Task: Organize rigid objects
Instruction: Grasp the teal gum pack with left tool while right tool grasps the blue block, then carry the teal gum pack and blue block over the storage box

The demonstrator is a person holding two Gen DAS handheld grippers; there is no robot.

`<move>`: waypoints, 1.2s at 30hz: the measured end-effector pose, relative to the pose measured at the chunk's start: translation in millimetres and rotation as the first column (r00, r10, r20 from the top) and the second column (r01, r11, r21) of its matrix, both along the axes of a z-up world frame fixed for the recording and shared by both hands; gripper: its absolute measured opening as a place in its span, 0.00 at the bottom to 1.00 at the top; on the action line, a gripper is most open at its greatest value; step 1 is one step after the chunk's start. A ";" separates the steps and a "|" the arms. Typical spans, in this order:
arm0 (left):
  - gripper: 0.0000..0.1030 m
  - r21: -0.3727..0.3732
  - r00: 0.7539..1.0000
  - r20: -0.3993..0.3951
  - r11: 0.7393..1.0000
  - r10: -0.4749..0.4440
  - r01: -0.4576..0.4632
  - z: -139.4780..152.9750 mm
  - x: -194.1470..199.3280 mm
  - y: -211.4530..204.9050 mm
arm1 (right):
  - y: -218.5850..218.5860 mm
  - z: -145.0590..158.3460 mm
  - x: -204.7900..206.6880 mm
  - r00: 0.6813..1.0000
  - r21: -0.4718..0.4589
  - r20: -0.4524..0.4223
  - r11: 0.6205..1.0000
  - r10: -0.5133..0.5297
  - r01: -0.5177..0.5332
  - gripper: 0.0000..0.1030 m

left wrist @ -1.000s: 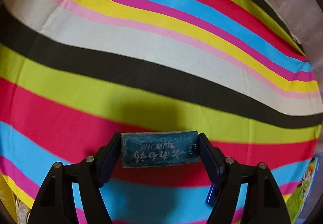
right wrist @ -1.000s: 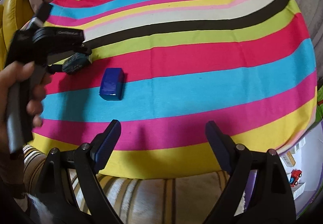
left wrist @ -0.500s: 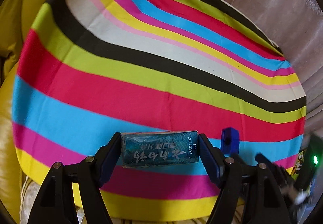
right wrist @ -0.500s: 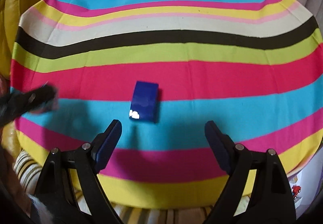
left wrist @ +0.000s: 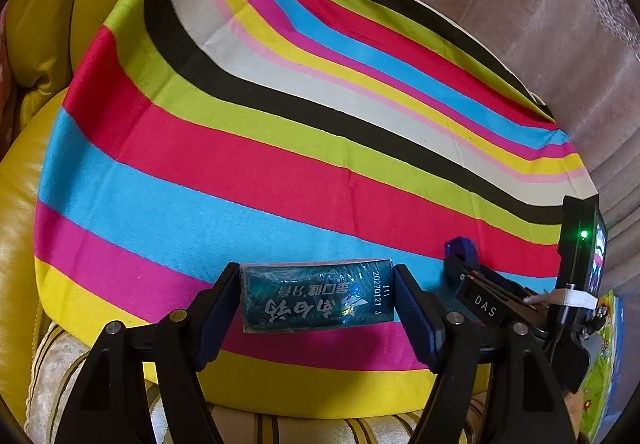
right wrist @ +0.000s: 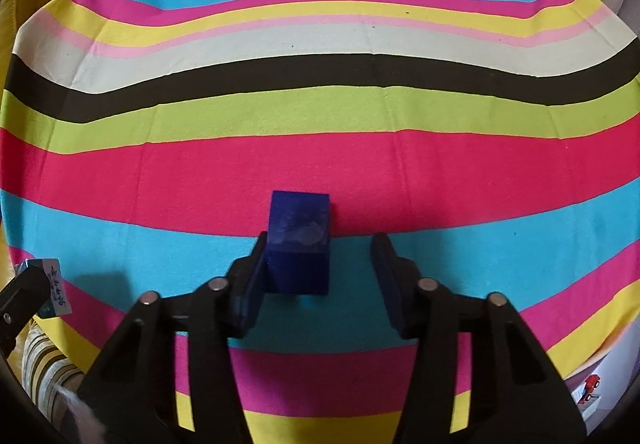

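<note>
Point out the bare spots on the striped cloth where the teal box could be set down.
The striped cloth lies bare from its black and white stripes back to the far edge, and along its left side. It is crowded only at the near edge: the left gripper holds the teal box, and the blue block sits between the closing right gripper fingers.

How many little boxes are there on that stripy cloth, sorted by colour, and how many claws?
Teal boxes: 1, the teal box, clamped in the left claw
Dark blue boxes: 1, the blue box, between the right claw's jaws, which have just been closing
Claws: 2
Total: 4
</note>
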State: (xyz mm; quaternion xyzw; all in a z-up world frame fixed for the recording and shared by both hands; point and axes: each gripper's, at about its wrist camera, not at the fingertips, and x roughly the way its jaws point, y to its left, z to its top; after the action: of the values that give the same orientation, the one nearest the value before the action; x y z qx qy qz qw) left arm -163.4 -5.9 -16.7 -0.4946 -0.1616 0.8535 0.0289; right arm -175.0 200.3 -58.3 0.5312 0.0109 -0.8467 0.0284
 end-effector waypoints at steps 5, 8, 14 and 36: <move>0.73 -0.011 1.000 -0.006 1.000 -0.016 0.016 -3.1 0.1 5.4 | 4.4 1.3 6.5 1.000 -0.011 -0.012 1.000 0.010 -0.010 0.31; 0.73 -0.004 1.000 -0.007 1.000 -0.019 0.019 -5.3 -1.2 5.8 | 6.2 3.1 11.1 1.000 -0.007 -0.022 1.000 0.011 -0.011 0.31; 0.73 -0.013 0.998 -0.026 0.999 -0.050 0.050 1.2 3.7 14.0 | 14.5 19.4 28.5 0.998 -0.001 -0.061 1.000 0.006 -0.006 0.31; 0.73 -0.028 0.973 -0.083 0.976 -0.216 0.214 25.6 59.0 77.1 | 65.3 64.2 123.0 0.986 0.028 -0.146 0.996 -0.078 0.083 0.31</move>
State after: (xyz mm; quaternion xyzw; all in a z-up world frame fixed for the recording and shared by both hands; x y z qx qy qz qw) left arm -104.4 71.3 9.0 -0.4726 -0.0979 0.8671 0.1233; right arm -51.9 265.6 5.9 0.4687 0.0056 -0.8832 -0.0159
